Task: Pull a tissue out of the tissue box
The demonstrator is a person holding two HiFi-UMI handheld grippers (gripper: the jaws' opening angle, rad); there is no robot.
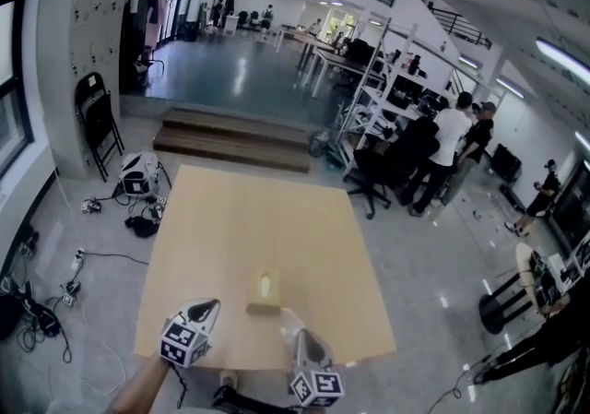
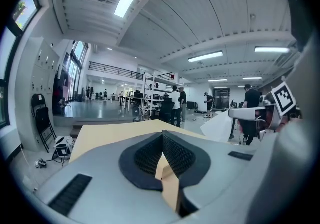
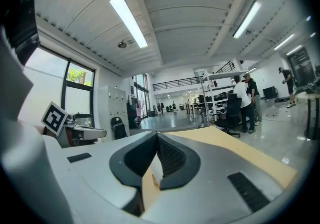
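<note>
Head view looks steeply down on a pale wooden worktop (image 1: 240, 218) with the tissue box (image 1: 265, 292) standing near its near edge, slot facing up. Both claws are low in that view on the near side of the box. The left claw (image 1: 210, 309) is off the box's near left corner and the right claw (image 1: 301, 337) off its near right corner. Neither touches the box.

Left gripper view shows that claw's jaws met at the tips with nothing between them; only worktop colour shows through the gap lower down. Right gripper view shows its jaws pressed together too, with a thin pale sliver caught in the seam. From the left gripper view a white, limp sheet, by its look the tissue (image 2: 218, 127), hangs from the right claw's tip. The head view shows the same pale sheet just beside the box's near right corner. I cannot tell whether its far end is free of the slot.

The step in hand looks like the draw itself: the tissue is pinched and most of it is out. The next move calls for the right claw to keep its pinch and carry the sheet up and away from the slot until it hangs clear. The light box may lift or slide with the pull, and the idle left claw is well placed to steady it.
</note>
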